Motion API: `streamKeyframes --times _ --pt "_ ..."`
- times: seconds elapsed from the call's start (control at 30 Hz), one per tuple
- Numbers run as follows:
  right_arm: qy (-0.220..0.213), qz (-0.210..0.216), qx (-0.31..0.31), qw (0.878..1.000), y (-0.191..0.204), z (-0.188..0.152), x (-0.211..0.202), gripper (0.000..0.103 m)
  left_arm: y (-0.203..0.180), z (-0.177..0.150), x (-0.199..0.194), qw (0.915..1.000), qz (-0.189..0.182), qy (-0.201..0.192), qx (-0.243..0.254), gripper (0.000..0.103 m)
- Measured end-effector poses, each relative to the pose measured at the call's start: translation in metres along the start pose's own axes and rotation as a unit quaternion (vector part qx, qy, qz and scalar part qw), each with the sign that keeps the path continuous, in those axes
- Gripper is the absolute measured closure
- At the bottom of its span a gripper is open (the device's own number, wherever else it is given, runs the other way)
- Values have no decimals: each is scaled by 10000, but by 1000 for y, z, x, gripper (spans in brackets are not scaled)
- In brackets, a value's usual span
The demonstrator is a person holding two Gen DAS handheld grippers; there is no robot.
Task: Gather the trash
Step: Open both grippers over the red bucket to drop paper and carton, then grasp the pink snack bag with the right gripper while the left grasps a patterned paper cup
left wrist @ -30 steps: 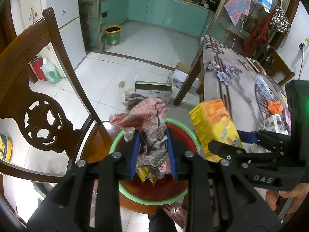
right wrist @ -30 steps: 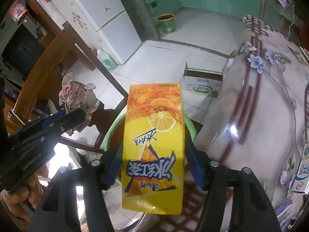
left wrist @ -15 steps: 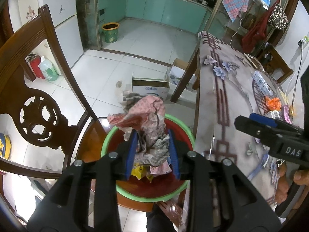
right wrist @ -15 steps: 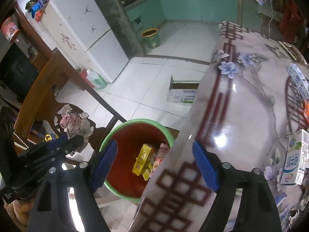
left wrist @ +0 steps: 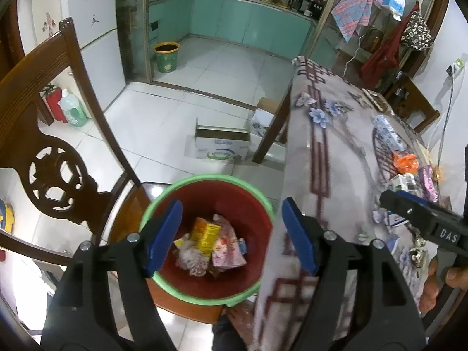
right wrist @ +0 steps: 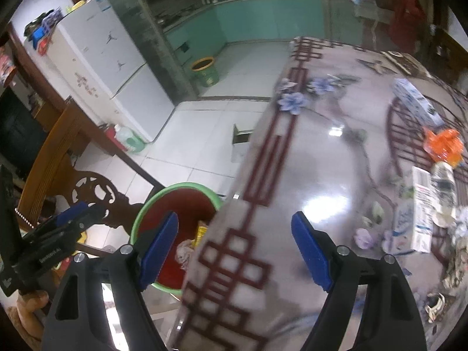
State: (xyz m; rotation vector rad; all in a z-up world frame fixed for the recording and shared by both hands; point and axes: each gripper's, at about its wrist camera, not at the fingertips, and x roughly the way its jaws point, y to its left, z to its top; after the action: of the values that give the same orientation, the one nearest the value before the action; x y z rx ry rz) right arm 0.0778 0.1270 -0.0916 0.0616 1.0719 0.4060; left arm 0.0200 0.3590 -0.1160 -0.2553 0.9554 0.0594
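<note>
A red bin with a green rim (left wrist: 248,187) stands on a wooden chair seat beside the table; it also shows in the right wrist view (right wrist: 152,201). Inside lie a yellow drink carton (left wrist: 206,234), crumpled paper (left wrist: 190,259) and a pink wrapper (left wrist: 226,248). My left gripper (left wrist: 231,237) is open and empty above the bin. My right gripper (right wrist: 235,247) is open and empty over the table's near edge. On the table lie an orange wrapper (right wrist: 443,143), a white milk carton (right wrist: 421,207) and crumpled scraps (right wrist: 456,266).
A carved wooden chair back (left wrist: 49,146) rises left of the bin. The flowered table (left wrist: 330,158) fills the right. An open cardboard box (left wrist: 222,143) sits on the tiled floor. A green bin (left wrist: 166,57) stands by the kitchen doorway. A blue-white box (right wrist: 415,102) lies far on the table.
My right gripper opened and the yellow carton dropped into the bin, then it swung over the table. My left gripper opened and let the crumpled paper fall into the bin.
</note>
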Motion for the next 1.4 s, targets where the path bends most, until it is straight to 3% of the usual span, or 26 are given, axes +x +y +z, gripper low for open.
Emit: streamKeyframes --times 0.27,0.4,0.7,0.93,1.13,1.3,1.4 --pt "-260 -374 429 9980 -62 -20 -43 26 -76 -1 5 9979 -348 50 540 33" --pt "-348 -503 556 9966 -103 -31 -63 26 -132 -4 9 9956 -510 22 791 32" --pt "-444 -739 863 9925 -235 -45 -110 26 -258 -27 21 9920 -734 130 1022 31" --pt "-350 -1403 1049 9839 -365 -43 -126 26 -331 -52 30 9878 -763 332 1320 31" --pt "-76 -2114 1095 9712 -475 -13 -115 26 -366 -43 40 9856 -630 420 1510 30" --pt "331 -2116 1361 9673 -546 4 -77 25 -391 -30 63 9845 -541 548 1574 29" --pt "465 -2089 1304 9681 -563 9 -56 25 -410 -24 80 9828 -494 630 1664 29"
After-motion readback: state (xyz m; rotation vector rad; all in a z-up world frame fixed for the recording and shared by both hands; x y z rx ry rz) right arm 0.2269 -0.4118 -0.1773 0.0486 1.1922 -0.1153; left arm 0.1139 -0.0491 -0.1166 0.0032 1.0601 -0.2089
